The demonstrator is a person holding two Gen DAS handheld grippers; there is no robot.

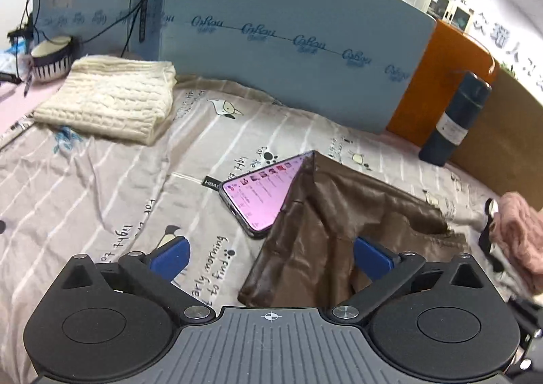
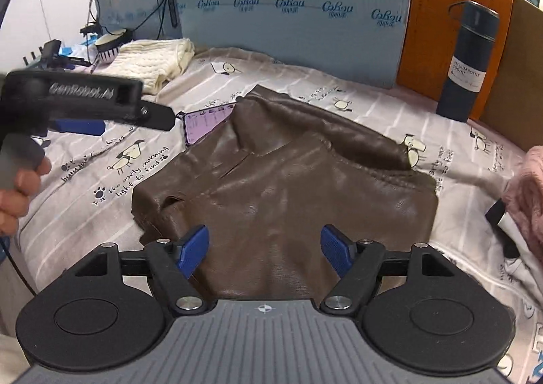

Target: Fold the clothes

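Note:
A brown leather-look garment lies folded on the patterned bedsheet; it also shows in the left wrist view. My left gripper is open and empty, held above the garment's left edge. My right gripper is open and empty, held just above the garment's near edge. The left gripper's body shows at the left of the right wrist view, held by a hand. A folded cream knit lies at the far left. A pink knit garment lies at the right edge.
A phone with a lit screen lies on the sheet, its right side tucked under the brown garment. A dark vacuum bottle stands at the back right. Blue foam panels and an orange board wall the back. A striped bowl sits far left.

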